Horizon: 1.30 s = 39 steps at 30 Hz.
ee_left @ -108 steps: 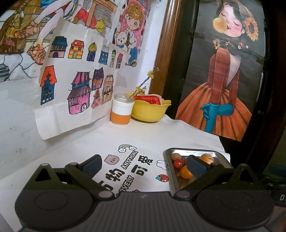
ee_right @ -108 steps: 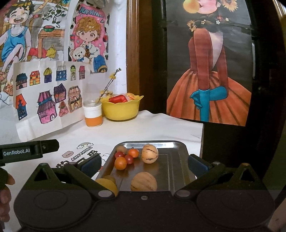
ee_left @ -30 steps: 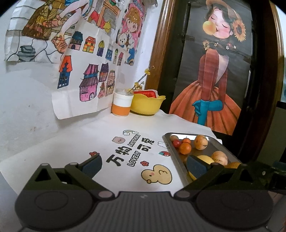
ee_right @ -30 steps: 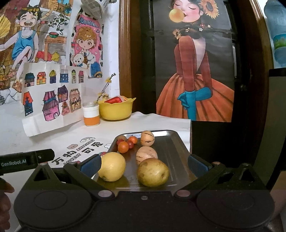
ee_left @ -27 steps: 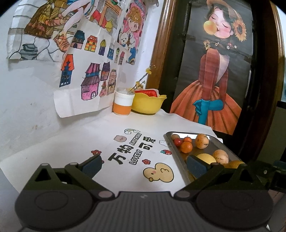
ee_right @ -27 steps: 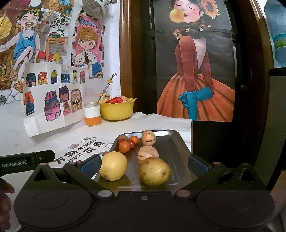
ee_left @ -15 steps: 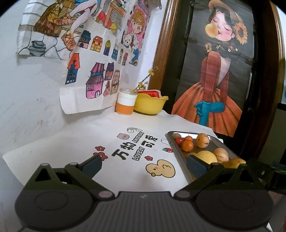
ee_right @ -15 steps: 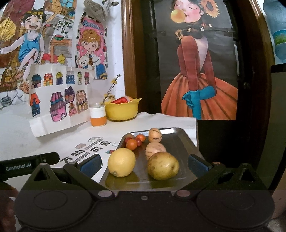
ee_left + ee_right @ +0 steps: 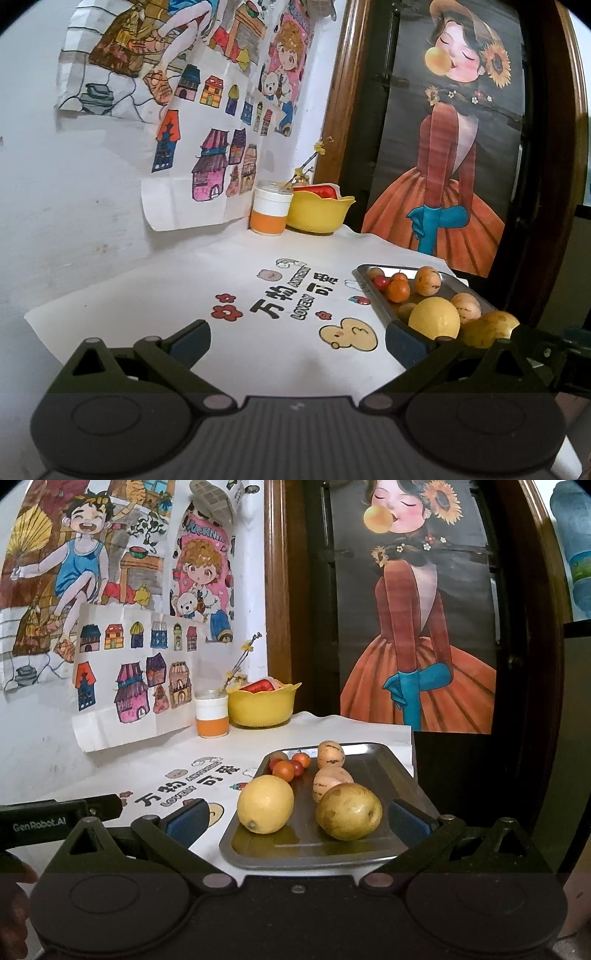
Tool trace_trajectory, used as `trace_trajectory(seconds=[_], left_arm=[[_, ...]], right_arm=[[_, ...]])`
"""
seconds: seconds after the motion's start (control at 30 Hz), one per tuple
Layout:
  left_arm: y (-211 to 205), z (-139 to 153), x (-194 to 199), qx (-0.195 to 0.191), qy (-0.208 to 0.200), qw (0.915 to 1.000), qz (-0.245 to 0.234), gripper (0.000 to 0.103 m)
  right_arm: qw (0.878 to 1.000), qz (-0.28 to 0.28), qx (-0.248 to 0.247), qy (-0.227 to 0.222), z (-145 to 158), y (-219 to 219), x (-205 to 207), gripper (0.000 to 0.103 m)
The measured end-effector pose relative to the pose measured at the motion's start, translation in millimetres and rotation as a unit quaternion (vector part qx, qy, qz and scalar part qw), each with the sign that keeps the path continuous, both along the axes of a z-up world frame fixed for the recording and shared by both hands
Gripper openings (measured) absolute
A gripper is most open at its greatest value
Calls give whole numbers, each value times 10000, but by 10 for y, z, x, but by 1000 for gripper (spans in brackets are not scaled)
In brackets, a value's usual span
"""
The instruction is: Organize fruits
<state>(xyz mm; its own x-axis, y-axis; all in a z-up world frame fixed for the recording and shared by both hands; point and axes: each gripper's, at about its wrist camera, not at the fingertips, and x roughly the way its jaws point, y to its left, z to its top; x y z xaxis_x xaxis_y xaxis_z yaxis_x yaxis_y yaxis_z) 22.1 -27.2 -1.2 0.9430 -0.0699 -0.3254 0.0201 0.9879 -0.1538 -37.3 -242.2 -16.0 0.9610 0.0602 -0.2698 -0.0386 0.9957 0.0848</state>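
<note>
Tablecloth [image 9: 192,280], white with printed cartoon figures and Chinese lettering, fills the centre of the left wrist view. Orange-and-white jar [image 9: 269,212] and yellow bowl [image 9: 317,216] stand touching at upper centre, against a wall hung with coloured drawings [image 9: 129,664]. Poster of a woman in an orange dress [image 9: 417,627] occupies upper right of both views.

Metal tray [image 9: 373,771], shallow, rectangular and shiny, lies lower centre in the right wrist view, holding all the fruit. Lemon [image 9: 265,804] and brownish pear-like fruit [image 9: 349,811] sit nearest; two striped pale melons [image 9: 330,755] behind; small red and orange tomatoes [image 9: 284,770] clustered at the far left corner.

Right gripper [image 9: 295,821] level, jaws spread wide, empty, framing the tray's near edge with nothing between it and the fruit. Left gripper [image 9: 297,341] likewise spread and empty, over bare cloth, its right finger in front of the tray's near corner.
</note>
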Motion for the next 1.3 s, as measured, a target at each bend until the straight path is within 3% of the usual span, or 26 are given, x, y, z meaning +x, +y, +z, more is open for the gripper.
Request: trace_trajectory(seconds=[1.3], left_arm=[[102, -186, -114, 258, 156, 9995, 48, 103]], right_arm=[[9998, -63, 2, 180, -268, 123, -131, 102]])
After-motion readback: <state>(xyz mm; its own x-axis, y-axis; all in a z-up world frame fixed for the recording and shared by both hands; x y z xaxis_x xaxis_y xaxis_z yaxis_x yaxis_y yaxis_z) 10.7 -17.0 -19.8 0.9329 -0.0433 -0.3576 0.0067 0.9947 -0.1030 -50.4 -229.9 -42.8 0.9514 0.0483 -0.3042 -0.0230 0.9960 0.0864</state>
